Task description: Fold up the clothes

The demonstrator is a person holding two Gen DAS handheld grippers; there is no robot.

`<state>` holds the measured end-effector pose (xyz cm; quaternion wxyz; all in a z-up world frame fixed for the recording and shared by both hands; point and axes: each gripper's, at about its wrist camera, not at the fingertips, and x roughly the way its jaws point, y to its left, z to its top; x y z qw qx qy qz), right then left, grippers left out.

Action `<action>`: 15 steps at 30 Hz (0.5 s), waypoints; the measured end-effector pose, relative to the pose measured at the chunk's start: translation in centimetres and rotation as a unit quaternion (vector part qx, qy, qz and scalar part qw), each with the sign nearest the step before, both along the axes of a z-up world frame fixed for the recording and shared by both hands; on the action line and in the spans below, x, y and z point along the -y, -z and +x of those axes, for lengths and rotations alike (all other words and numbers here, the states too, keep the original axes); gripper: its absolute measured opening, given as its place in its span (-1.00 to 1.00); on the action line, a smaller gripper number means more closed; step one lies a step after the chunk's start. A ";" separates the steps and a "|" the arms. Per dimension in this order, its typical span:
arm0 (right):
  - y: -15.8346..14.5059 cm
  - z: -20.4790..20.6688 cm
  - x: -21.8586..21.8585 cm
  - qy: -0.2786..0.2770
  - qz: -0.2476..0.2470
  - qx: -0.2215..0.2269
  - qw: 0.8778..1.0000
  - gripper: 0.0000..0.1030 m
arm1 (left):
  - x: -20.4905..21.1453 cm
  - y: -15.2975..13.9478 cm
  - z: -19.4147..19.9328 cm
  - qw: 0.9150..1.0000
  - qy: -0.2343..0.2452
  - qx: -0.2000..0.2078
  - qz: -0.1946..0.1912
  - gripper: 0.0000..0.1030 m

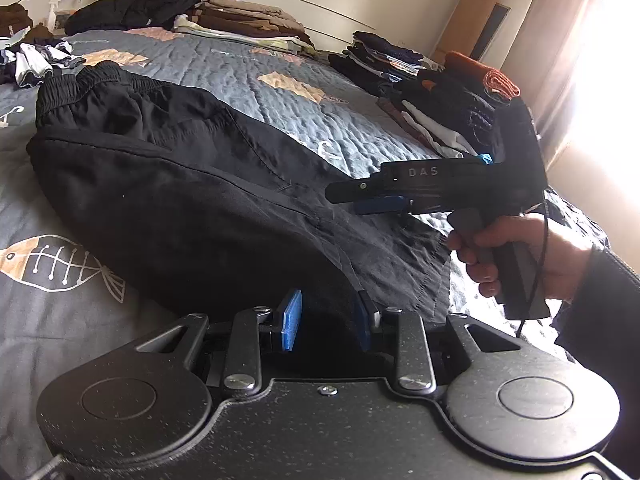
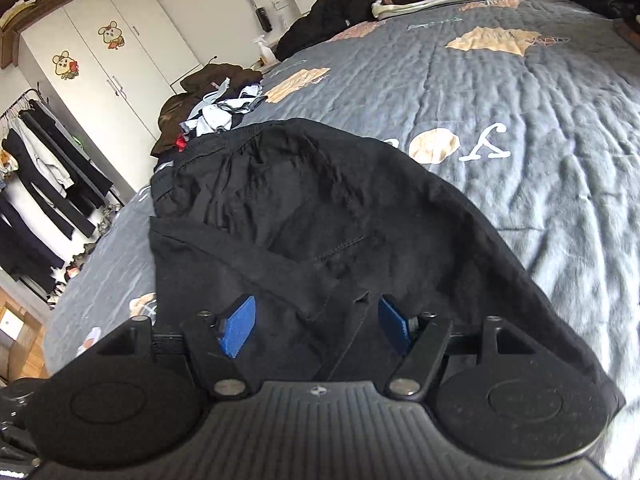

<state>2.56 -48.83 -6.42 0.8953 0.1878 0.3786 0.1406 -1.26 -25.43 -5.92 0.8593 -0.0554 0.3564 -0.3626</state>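
A pair of black trousers (image 1: 180,184) lies folded on the grey bedspread (image 1: 256,60), its elastic waistband at the far end. My left gripper (image 1: 328,320) sits low at the near edge of the trousers. Its blue pads (image 1: 290,318) stand apart with dark cloth in the gap, and the pads do not press on it. A hand (image 1: 520,256) holds my right gripper (image 1: 348,200) just above the trousers' right edge. In the right wrist view that gripper (image 2: 316,328) is open wide over the trousers (image 2: 320,208), with nothing held.
Stacks of folded clothes (image 1: 248,16) sit at the head of the bed, and more (image 1: 432,92) line its right side. A loose pile of unfolded garments (image 2: 216,112) lies beyond the waistband. A white wardrobe (image 2: 100,52) and a clothes rack (image 2: 36,172) stand beside the bed.
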 end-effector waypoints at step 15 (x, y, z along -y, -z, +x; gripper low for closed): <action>3.1 2.2 -1.9 0.012 -0.031 -0.007 0.999 0.00 | -0.4 -0.4 0.1 1.000 -0.005 -0.004 -0.002 -0.40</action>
